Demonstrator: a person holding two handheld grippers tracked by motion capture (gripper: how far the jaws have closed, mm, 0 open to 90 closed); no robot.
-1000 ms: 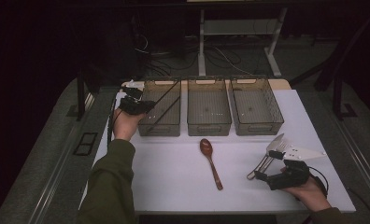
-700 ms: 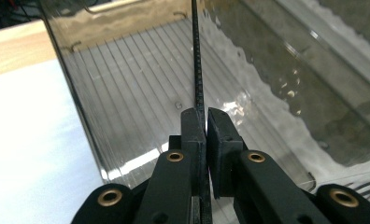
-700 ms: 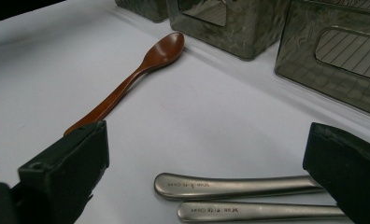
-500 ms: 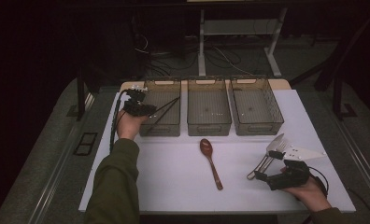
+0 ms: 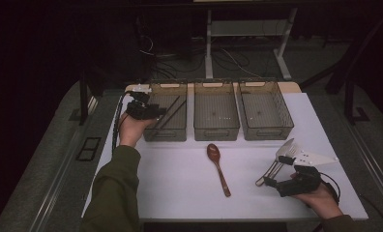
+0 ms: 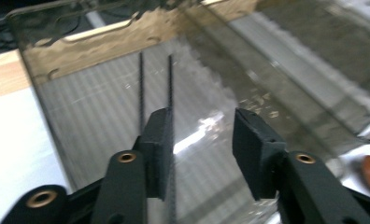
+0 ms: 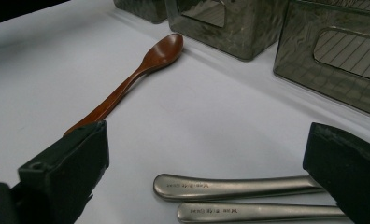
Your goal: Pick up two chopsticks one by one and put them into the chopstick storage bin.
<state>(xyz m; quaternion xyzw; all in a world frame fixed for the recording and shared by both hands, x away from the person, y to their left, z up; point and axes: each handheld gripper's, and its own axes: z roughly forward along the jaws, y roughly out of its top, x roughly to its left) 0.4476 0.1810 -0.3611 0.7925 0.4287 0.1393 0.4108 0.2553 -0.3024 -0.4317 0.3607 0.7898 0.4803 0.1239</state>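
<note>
I am holding my left gripper (image 5: 156, 112) over the left bin (image 5: 166, 133), jaws parted, and the two black chopsticks (image 6: 156, 84) are running away from me down the bin floor, side by side along its length. In the left gripper view one stick is lying tight against the inner face of my left-hand jaw, the other just outside it; I am judging nothing is clamped, since the gap between the jaws is standing open. Moving right, the middle bin (image 5: 215, 130) and the right bin (image 5: 267, 129) are sitting apart in a row. In front of the middle bin the wooden spoon (image 5: 218, 168) is lying on the white table (image 5: 180, 183), bowl toward the bins, handle slanting back toward my right side. Further right, my right gripper (image 5: 275, 182) is resting low on the table, jaws spread wide and holding nothing, and two metal handles (image 7: 239, 186) are lying crosswise between them, ends pointing toward the wooden spoon. So the right hand is the nearer one, and a close here, across those handles' long axis, is what the next pick seems to turn on.
</note>
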